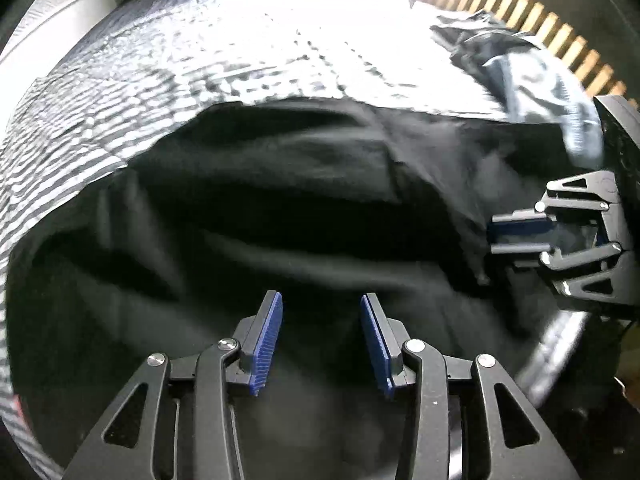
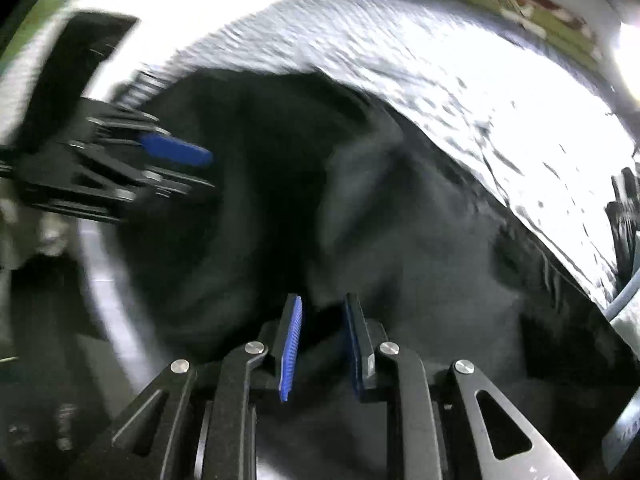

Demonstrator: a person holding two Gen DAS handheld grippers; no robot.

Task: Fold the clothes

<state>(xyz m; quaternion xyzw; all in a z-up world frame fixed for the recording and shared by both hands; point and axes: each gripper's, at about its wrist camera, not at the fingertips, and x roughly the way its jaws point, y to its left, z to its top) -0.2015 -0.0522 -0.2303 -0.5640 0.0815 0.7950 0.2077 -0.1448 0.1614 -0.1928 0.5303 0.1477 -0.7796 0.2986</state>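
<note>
both grippers [image 1: 321, 308] [image 2: 322, 308] gape over crumpled (black) garment [image 1: 280, 200].

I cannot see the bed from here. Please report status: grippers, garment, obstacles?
Left gripper open, over the black garment. Right gripper fingers apart, cloth between them, grip unclear. Garment rumpled on striped bedding. Second dark garment lies apart, not blocking.

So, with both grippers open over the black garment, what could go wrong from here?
1. The left gripper and right gripper both hover open above the black garment, so nothing holds it; a bunched fold may get pinched in several layers.
2. The second dark garment lies close by and could be dragged along.
</note>
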